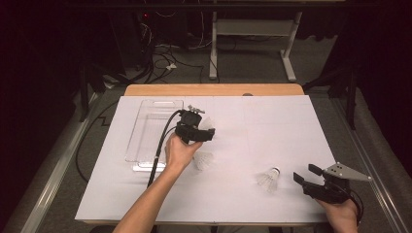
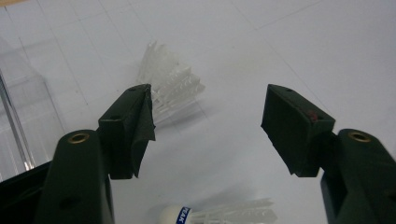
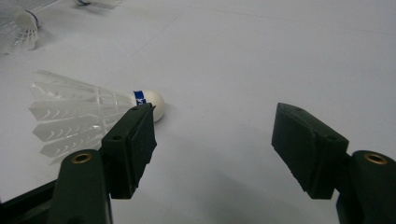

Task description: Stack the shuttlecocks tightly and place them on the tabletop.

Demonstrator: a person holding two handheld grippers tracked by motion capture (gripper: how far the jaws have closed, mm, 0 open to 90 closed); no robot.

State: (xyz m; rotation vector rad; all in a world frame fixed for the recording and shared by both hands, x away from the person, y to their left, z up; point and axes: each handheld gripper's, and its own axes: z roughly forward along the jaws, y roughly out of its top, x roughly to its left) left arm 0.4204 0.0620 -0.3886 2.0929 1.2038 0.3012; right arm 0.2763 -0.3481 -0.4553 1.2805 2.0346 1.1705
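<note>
Three white feather shuttlecocks lie on the white table top. One shuttlecock (image 1: 207, 122) (image 2: 170, 86) lies just beyond my left gripper (image 1: 203, 132) (image 2: 210, 112), whose jaws stand open and empty above the table. A second shuttlecock (image 1: 203, 160) (image 2: 219, 214) lies under that hand, its cork base banded in blue. The third shuttlecock (image 1: 268, 179) (image 3: 88, 112) lies on its side just left of my right gripper (image 1: 306, 174) (image 3: 215, 130), which is open with nothing between its jaws.
A clear plastic tray (image 1: 151, 130) (image 2: 18, 116) stands on the table to the left of my left hand. The white sheet (image 1: 272, 126) covers a wooden table whose far edge shows. Cables and desk legs lie on the floor beyond.
</note>
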